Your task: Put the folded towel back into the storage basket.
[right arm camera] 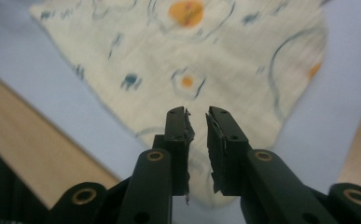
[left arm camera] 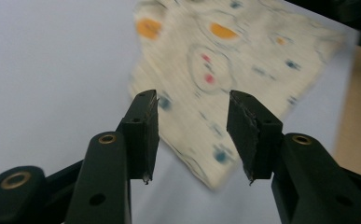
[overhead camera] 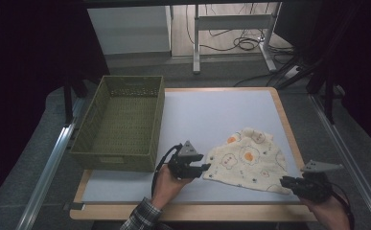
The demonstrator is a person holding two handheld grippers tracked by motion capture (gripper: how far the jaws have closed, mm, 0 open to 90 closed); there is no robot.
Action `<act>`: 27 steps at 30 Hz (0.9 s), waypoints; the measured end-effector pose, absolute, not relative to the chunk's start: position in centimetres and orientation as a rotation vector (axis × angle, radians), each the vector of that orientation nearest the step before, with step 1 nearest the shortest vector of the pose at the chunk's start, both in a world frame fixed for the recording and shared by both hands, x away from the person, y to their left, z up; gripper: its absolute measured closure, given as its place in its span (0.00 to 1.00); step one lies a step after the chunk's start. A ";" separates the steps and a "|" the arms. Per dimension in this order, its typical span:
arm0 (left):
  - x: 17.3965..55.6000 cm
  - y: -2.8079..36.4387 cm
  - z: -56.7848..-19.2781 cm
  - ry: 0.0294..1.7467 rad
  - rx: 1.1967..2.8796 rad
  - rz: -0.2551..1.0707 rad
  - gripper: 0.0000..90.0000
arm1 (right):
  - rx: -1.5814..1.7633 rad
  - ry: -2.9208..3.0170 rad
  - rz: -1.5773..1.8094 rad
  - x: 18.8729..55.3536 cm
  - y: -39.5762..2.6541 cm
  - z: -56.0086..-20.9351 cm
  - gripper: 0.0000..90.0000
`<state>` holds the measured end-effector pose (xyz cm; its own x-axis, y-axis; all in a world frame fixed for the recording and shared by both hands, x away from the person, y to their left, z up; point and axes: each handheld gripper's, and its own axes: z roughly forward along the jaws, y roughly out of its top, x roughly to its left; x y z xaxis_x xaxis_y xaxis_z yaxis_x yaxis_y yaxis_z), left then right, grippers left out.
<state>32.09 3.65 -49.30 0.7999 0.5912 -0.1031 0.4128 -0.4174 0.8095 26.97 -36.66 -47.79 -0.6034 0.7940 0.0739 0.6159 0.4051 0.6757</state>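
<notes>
On the pale mat right of the basket (overhead camera: 118,124), the printed cloth (overhead camera: 248,160) lies flat between both grippers; left gripper (overhead camera: 203,168) half open at its left corner, empty; right gripper (overhead camera: 284,181) narrowly parted at its near-right corner, empty.

overhead looks down; gripper views share cloth (left arm camera: 225,70)

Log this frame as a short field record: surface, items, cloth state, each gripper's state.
surface: pale blue mat on a wood-edged table
items: patterned cloth; green woven basket, nothing in it
cloth state: lying on the mat, right of the basket, apart from it
left gripper: open, cloth corner beyond the jaws, not pinched
right gripper: narrow gap, nothing clamped, near cloth edge
</notes>
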 end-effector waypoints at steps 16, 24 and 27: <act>43.2 -2.2 -51.2 0.753 2.104 0.189 0.73 | 1.251 2.247 0.940 35.7 -35.9 -48.2 0.76; 44.1 -5.0 -53.3 0.730 2.172 0.150 0.73 | 1.272 2.214 0.917 36.1 -36.7 -49.4 0.69; 43.9 -5.3 -53.3 0.754 2.166 0.174 0.75 | 1.292 2.209 0.920 36.1 -37.2 -49.9 0.66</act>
<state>43.94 -5.29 -53.32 0.8116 0.5706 -0.1253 0.4577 -0.4877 0.7434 36.07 -37.20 -49.94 -0.4808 0.8765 -0.0253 0.5995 0.3496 0.7200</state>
